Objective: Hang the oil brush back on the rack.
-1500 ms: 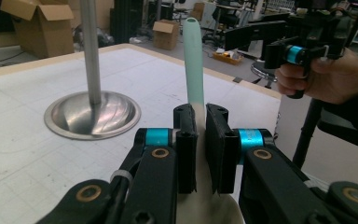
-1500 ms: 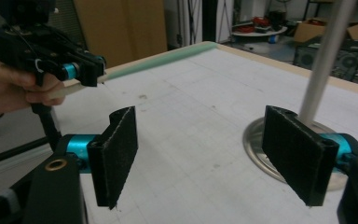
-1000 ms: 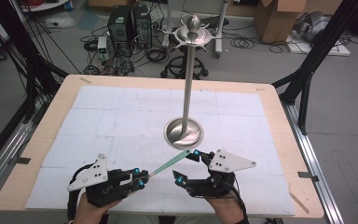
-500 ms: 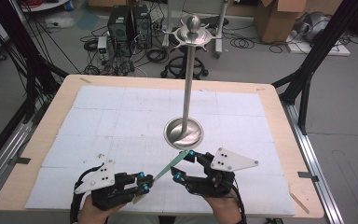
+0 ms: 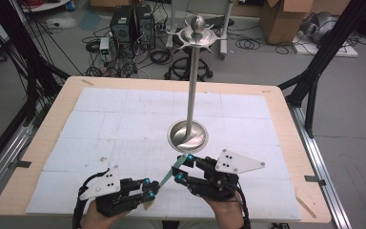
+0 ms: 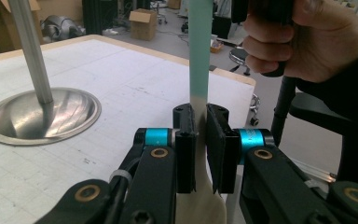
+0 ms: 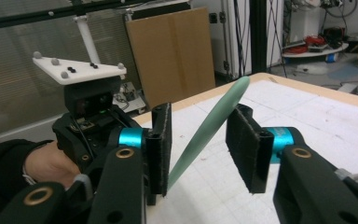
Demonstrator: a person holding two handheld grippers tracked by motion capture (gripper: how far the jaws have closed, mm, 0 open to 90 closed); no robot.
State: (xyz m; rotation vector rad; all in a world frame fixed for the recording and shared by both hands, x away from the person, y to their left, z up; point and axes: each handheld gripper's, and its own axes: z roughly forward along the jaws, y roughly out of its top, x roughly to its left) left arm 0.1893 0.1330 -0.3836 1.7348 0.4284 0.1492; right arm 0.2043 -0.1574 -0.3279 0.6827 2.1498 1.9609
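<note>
- Lying near the front edge of the table (image 5: 57,124), on the white gridded mat (image 5: 124,124): left gripper (image 5: 148,189) and right gripper (image 5: 181,168), just beside each other.
- Pinching the pale end of a mint-green strip (image 6: 199,56) between the left jaws, pressed together on it.
- Slanting up from the left gripper toward the right one, strip (image 5: 173,168) passing between the right jaws.
- Standing spread around the strip (image 7: 205,130), right jaws, the left pad touching or nearly touching it, the other apart.
- Rising just beyond the grippers: steel stand (image 5: 190,86) on its round base (image 5: 187,136).
</note>
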